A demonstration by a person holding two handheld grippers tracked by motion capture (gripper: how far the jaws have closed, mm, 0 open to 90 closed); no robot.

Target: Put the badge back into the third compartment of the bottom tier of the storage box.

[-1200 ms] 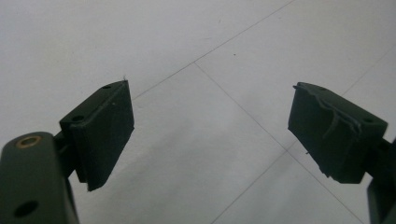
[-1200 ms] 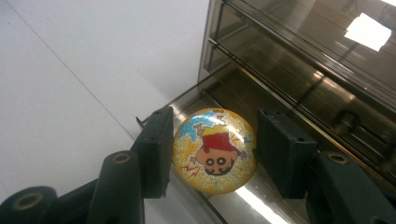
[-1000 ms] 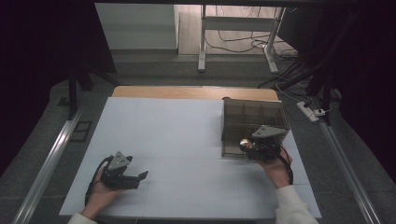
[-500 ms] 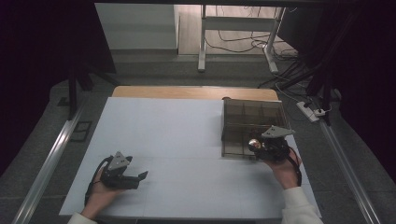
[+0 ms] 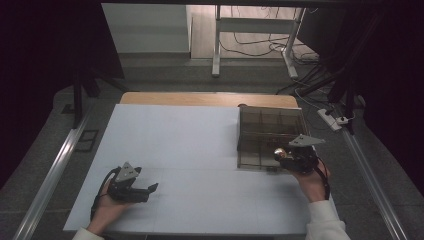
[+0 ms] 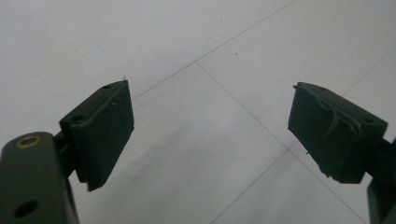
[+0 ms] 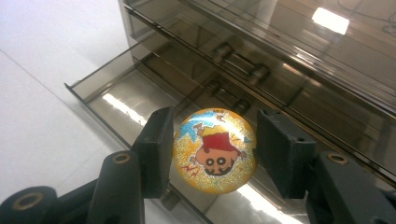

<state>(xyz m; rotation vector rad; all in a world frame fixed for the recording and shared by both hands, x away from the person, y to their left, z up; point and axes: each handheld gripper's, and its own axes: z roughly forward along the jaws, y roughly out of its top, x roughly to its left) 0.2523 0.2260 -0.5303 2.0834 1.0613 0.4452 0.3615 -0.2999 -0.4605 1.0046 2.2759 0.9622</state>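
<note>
High view: right gripper (image 5: 281, 155), lower right, holds a small glittery yellow cartoon-printed ball (image 5: 278, 152) at the smoked clear plastic drawer box (image 5: 270, 131) on the white desk (image 5: 190, 150).

Left gripper view: left gripper (image 6: 210, 135) fingers apart, empty.

Right gripper view: fingers (image 7: 156, 149) clamp the ball at its widest part, frame centre, over the open drawer (image 7: 135, 100). Judged hard, light, slippery.

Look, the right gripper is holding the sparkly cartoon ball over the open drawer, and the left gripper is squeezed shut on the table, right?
Not quite. The left gripper is open: in the left gripper view its jaws stand wide apart with nothing between them, above the white table. The rest holds: the right gripper grips the sparkly cartoon ball over the open drawer.
</note>
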